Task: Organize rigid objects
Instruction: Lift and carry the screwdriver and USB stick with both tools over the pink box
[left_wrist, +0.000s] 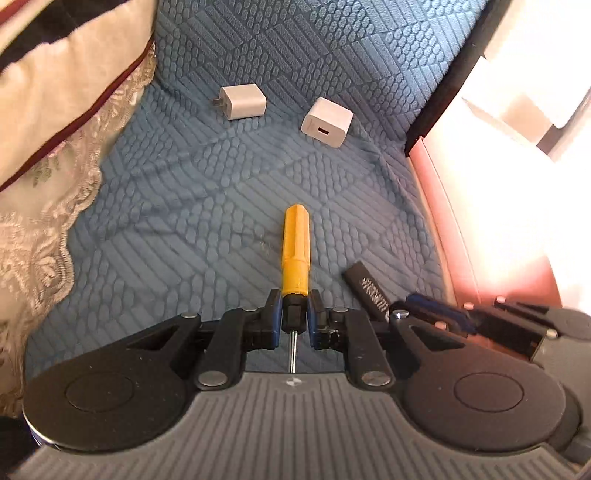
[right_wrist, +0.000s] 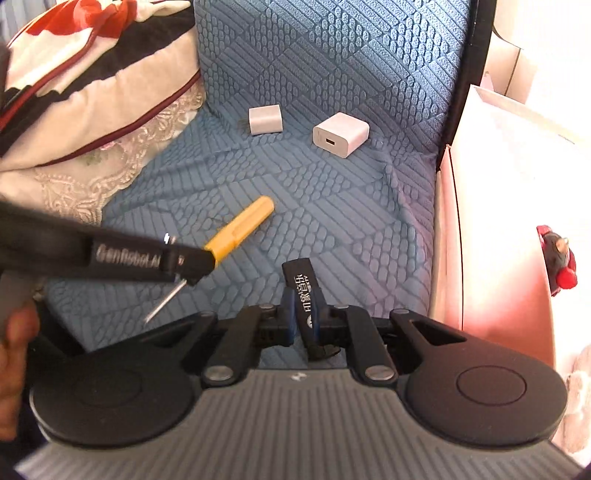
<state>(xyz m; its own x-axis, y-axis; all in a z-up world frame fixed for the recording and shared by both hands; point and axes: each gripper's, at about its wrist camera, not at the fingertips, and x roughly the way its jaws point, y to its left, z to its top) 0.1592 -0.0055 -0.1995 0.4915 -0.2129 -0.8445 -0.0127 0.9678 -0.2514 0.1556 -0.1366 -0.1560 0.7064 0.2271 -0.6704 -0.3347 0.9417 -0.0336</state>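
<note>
Left gripper (left_wrist: 294, 317) fingers clamp yellow screwdriver (left_wrist: 295, 251), right gripper (right_wrist: 306, 317) fingers clamp black lighter (right_wrist: 304, 291), open blue cushion (left_wrist: 184, 206) ahead, two chargers (left_wrist: 327, 122) near backrest.

Two chargers (left_wrist: 242, 101) (left_wrist: 326, 122) lie side by side, apart, at the back of the sofa seat (left_wrist: 184, 206), the cushion (left_wrist: 62, 92) to their left. Nearer, the screwdriver (left_wrist: 295, 251) sits left of the lighter (right_wrist: 303, 291), both over the seat's front.
</note>
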